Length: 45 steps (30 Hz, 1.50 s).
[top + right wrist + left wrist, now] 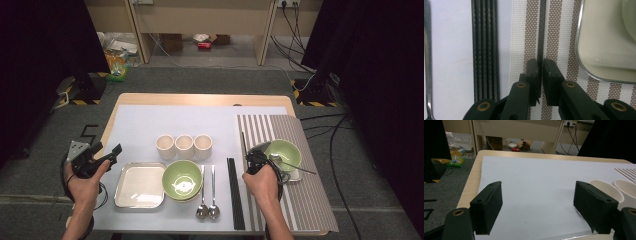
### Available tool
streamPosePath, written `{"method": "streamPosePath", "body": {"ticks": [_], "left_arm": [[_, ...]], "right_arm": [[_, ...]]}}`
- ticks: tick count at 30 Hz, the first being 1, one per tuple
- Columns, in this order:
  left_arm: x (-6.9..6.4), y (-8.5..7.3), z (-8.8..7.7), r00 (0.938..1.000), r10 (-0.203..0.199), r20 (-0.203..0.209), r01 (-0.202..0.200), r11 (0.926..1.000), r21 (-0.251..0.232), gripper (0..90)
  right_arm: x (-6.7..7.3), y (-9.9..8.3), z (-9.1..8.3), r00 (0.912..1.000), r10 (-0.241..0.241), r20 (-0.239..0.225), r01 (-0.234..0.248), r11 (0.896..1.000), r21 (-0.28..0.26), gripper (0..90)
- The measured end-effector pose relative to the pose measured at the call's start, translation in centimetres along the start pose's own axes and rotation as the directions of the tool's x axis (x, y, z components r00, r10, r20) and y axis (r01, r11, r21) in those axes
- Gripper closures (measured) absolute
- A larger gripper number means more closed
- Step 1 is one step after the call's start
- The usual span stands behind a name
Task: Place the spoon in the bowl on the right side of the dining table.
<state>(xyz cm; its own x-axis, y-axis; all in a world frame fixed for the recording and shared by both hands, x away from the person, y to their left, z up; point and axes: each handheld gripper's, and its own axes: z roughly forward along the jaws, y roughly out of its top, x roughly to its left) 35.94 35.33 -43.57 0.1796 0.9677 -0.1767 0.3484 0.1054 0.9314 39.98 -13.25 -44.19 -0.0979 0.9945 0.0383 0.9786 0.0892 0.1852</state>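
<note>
Green bowl (pixel 283 153) on tray (pixel 599 50); right tongs (pixel 540 65) pinch chopstick (pixel 541 30); left tongs (pixel 537 206) wide, empty.

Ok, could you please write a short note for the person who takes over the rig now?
Left tool: open, holds nothing, over the white mat.
Right tool: shut on one black chopstick over the striped mat, beside the tray with a green bowl.
Done: tray and bowl sit on the striped mat.
To do: probably lay this chopstick down; the other chopsticks wait on the white mat.
</note>
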Motion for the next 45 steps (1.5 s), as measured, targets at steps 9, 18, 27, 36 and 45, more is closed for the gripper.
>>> {"method": "streamPosePath", "body": {"ticks": [9, 18, 27, 36, 45], "left_arm": [[0.0, 0.0, 0.0, 1.0, 0.0, 0.003, 0.0, 1.0, -0.001, 22.5], [0.0, 0.1, -0.1, 1.0, -0.003, 0.004, 0.003, 1.0, -0.007, 22.5], [-0.1, -0.1, 0.1, 1.0, -0.002, 0.0, 0.002, 1.0, 0.001, 22.6], [0.0, -0.1, 0.1, 1.0, -0.002, -0.001, 0.002, 1.0, 0.0, 22.6], [0.0, -0.1, 0.1, 1.0, -0.001, -0.001, 0.001, 1.0, 0.0, 22.7]], "right_arm": [[0.4, 0.9, 0.4, 0.9995, -0.014, 0.028, 0.012, 0.997, 0.078, 84.1], [0.2, 1.5, 0.5, 0.9999, -0.006, 0.014, 0.004, 0.993, 0.122, 85.8], [-1.0, 1.1, 0.4, 0.9974, -0.02, -0.069, 0.026, 0.995, 0.092, 86.1], [-1.1, 0.9, 0.3, 0.9962, -0.035, -0.079, 0.04, 0.998, 0.056, 86.1], [-1.2, 0.8, -1.9, 0.9941, -0.073, -0.081, 0.072, 0.997, -0.011, 86.1]]}}
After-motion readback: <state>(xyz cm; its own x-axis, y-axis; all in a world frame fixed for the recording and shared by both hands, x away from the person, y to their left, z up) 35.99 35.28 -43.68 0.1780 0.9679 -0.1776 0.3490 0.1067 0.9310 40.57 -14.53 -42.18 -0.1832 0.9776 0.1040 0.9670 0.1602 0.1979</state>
